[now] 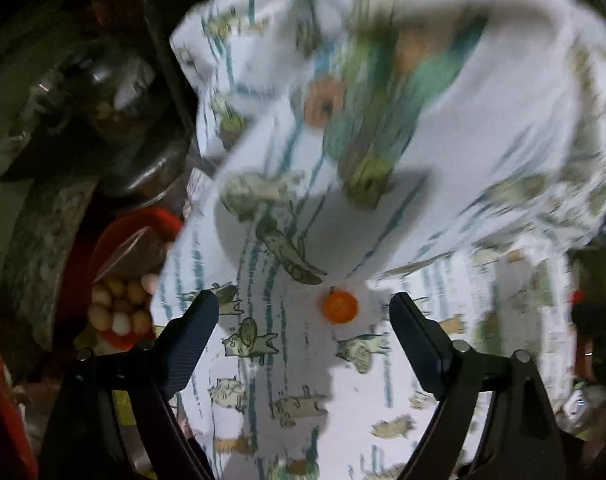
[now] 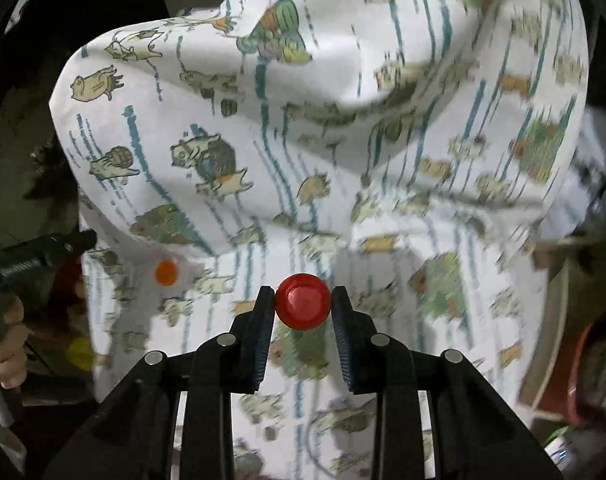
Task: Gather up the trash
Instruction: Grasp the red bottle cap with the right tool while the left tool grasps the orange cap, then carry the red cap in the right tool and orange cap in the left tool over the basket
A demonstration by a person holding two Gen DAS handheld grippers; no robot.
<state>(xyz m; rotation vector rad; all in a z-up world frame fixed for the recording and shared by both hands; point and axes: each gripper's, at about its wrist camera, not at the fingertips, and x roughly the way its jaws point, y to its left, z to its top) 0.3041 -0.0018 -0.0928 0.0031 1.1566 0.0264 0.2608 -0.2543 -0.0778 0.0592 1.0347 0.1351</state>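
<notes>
A white bag printed with cats hangs open in front of both grippers, filling both views. An orange bottle cap lies on the cat-print surface just beyond my left gripper, which is open and empty, its fingers either side of the cap but short of it. The orange cap also shows in the right wrist view. My right gripper is shut on a red bottle cap, held at the fingertips over the printed surface.
A red bowl with eggs sits at the left beside a dark glass jar. A hand holding the other gripper's handle shows at the left of the right wrist view. Dark clutter surrounds the cloth.
</notes>
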